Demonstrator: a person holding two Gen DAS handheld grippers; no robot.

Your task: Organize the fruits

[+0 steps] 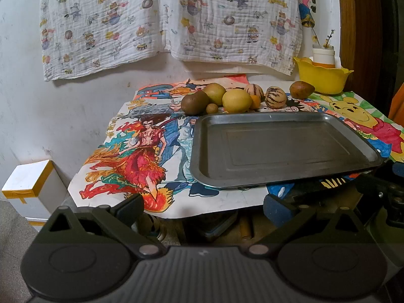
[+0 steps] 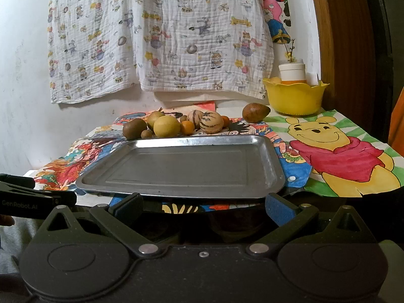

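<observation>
Empty metal tray [image 1: 282,149], fruits [image 1: 236,100] behind it, left gripper [image 1: 203,208] wide apart

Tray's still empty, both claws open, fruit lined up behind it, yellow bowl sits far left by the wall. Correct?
Not quite: the yellow bowl sits far right, beside the wooden frame, as the right wrist view shows. The tray is empty, both claws open, fruit behind it.
</observation>
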